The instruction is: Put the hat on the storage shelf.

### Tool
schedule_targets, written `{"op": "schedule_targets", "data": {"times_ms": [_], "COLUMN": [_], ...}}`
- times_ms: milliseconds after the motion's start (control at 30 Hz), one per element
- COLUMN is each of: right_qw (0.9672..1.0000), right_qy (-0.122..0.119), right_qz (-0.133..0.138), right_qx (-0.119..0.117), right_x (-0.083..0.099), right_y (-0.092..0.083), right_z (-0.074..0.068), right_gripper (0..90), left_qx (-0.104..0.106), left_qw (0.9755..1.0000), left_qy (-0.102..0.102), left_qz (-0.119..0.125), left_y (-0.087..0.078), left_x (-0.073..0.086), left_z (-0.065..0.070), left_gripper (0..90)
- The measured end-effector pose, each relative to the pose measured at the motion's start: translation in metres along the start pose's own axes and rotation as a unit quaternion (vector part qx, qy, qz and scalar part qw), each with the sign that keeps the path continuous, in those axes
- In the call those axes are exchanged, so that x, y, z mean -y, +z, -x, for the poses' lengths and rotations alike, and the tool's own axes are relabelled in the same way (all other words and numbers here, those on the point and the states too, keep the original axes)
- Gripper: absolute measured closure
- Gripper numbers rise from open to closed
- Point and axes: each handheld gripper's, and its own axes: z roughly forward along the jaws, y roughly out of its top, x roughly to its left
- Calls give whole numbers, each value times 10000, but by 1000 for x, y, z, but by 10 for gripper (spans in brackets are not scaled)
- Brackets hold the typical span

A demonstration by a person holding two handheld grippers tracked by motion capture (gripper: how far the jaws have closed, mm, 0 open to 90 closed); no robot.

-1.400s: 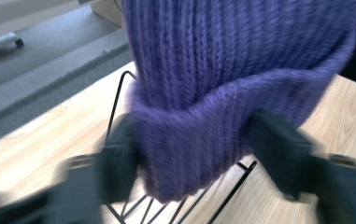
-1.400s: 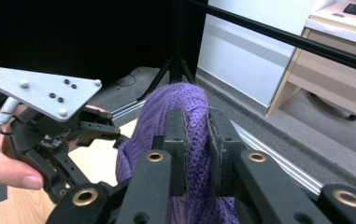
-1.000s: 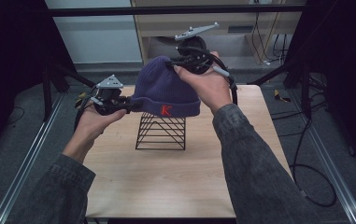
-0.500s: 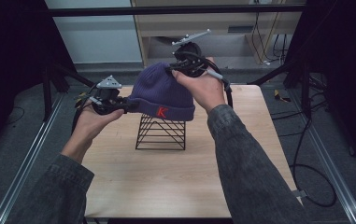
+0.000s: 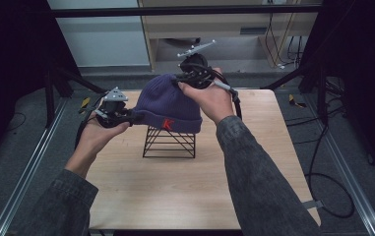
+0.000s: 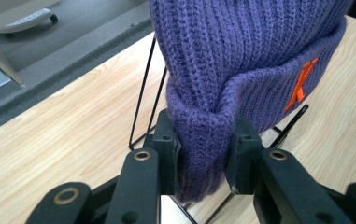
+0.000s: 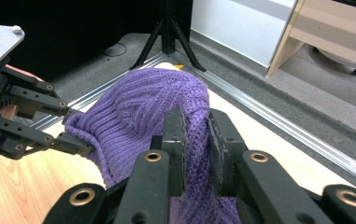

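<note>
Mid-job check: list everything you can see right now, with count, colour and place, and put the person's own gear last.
knit hat: 1, purple with an orange letter on the folded cuff, held over the wire stand
wire stand: 1, black, near the middle of the table, under the hat
table: 1, light wood, in front of the person
left gripper: 1, black, shut on the hat's cuff at its left side
right gripper: 1, black, shut on a fold of the hat at its far side
hands and sleeves: 2, dark grey sleeves, coming in from the bottom of the high view
</note>
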Motion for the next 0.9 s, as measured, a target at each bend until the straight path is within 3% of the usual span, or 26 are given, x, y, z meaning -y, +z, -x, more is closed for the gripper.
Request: {"op": "schedule_targets", "data": {"times_ms": [433,633,900], "right_qw": [9997,9996,9993], "right_qy": [-189,-183,-226], "right_qz": [-111,-170,-260], "right_qx": [-61,-99,-148], "right_x": [10,16,23], "right_y": [2,2,4], "right_z": [-5,-5,-6], "right_gripper": [782,782,781], "left_qx": [-9,22,27], "left_qw": [10000,10000,9999], "left_qy": [44,-18,47], "left_qz": [-65,-68,-158], "left_y": [0,6,9], "left_x": [11,14,22], "left_z": [3,4,8], "left_gripper": [691,691,693]}}
